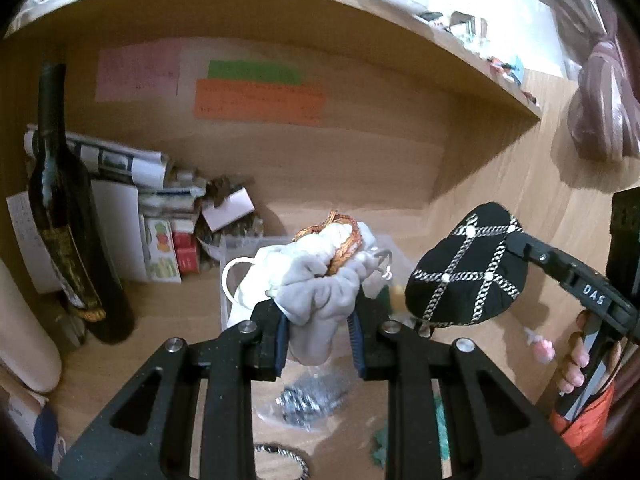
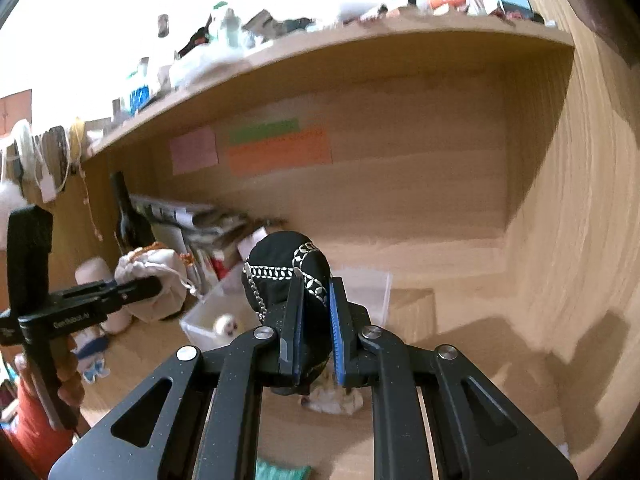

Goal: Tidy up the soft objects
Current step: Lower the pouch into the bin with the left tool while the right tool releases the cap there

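Observation:
My left gripper (image 1: pixel 318 316) is shut on a white cloth pouch (image 1: pixel 320 276) with an orange braided cord, held above the desk; it also shows in the right wrist view (image 2: pixel 154 280). My right gripper (image 2: pixel 316 300) is shut on a black soft pouch (image 2: pixel 286 276) with silver chain trim, held in the air; it also shows in the left wrist view (image 1: pixel 466 270), right of the white pouch. A clear plastic bin (image 2: pixel 360 288) stands on the desk behind and below both pouches, with a small white ball (image 2: pixel 225 325) inside.
A dark wine bottle (image 1: pixel 70 216) stands at the left beside stacked papers and boxes (image 1: pixel 160 208). A shelf (image 1: pixel 280 4) overhangs the desk. A chain pile (image 1: pixel 312 396), green cloth (image 1: pixel 440 420) and white crumpled cloth (image 2: pixel 332 398) lie on the desk.

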`<control>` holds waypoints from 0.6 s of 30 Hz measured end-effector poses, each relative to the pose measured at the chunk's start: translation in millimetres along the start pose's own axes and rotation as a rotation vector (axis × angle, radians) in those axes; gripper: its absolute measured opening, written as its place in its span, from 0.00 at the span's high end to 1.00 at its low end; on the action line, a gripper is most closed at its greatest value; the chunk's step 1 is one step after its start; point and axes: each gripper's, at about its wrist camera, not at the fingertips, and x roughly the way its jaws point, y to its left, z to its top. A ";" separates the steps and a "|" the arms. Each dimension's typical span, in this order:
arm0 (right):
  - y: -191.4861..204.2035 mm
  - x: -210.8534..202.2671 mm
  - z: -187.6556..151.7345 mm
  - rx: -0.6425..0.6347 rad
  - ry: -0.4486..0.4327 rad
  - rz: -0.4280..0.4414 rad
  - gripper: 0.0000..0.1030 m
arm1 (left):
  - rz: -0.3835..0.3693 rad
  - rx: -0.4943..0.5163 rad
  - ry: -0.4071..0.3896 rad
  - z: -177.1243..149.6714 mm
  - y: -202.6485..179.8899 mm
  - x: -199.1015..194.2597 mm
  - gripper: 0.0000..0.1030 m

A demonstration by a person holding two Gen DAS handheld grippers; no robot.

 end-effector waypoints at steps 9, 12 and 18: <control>-0.4 27.6 16.2 -0.040 -0.005 -0.005 0.90 | 0.007 -0.005 0.037 13.4 9.9 34.0 0.75; -0.8 44.5 14.8 -0.053 0.028 -0.004 0.90 | 0.008 0.001 0.078 11.8 12.0 53.1 0.75; 0.0 86.9 1.1 -0.076 0.139 0.009 0.90 | 0.004 0.011 0.178 2.0 14.7 94.4 0.75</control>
